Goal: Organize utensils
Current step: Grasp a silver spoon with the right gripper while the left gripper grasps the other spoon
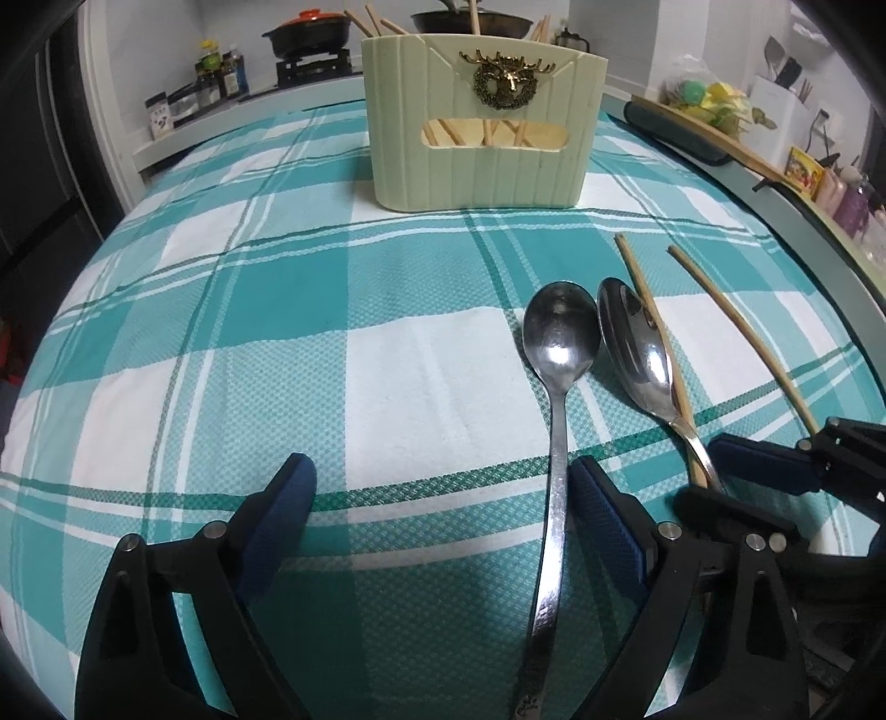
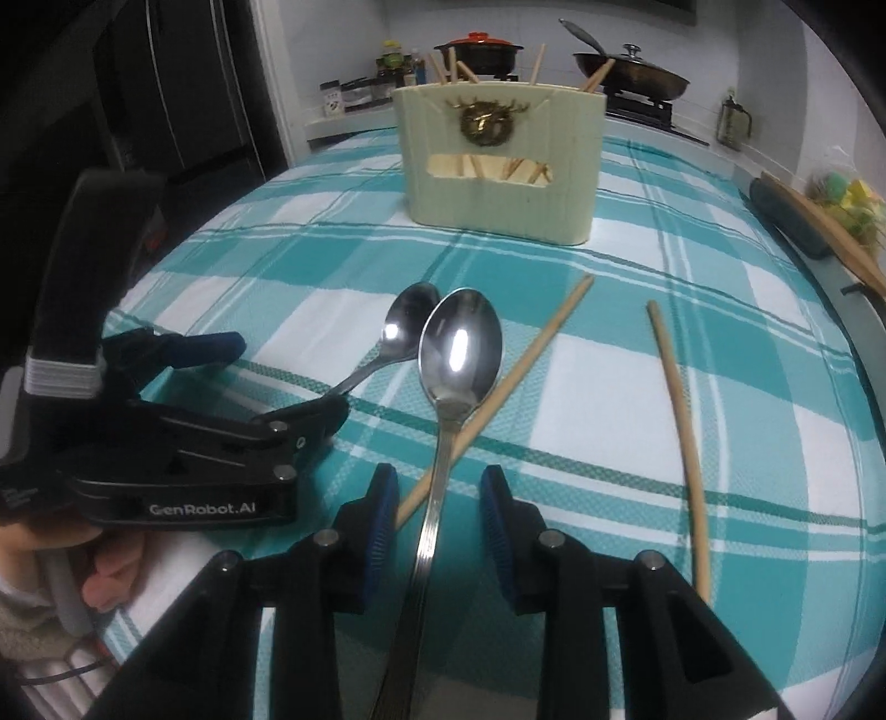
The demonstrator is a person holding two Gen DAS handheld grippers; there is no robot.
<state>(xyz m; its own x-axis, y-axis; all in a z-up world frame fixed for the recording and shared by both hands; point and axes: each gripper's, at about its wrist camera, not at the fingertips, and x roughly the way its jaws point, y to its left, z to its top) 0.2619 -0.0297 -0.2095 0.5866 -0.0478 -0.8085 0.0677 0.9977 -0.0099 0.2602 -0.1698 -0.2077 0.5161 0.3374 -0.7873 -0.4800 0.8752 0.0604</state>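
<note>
A pale green utensil holder (image 1: 482,166) (image 2: 498,205) with several chopsticks in it stands at the far side of the teal plaid cloth (image 1: 221,310). Two steel spoons lie side by side. The smaller spoon (image 1: 559,332) (image 2: 410,321) has its handle inside my left gripper (image 1: 443,471) (image 2: 282,376), close beside the right pad; that gripper stands wide open. The larger spoon (image 1: 637,343) (image 2: 459,349) rests across a loose chopstick (image 1: 648,310) (image 2: 531,354). Its handle runs between the fingers of my right gripper (image 2: 437,482) (image 1: 720,482), with a gap on each side. A second chopstick (image 1: 736,327) (image 2: 678,399) lies further right.
Behind the table is a stove with a red-lidded pot (image 2: 479,50) and a wok (image 2: 631,77); bottles and jars (image 1: 216,77) stand to the left. A wooden board on a dark pad (image 1: 703,138) lines the right edge. A person's hand (image 2: 111,576) holds the left gripper.
</note>
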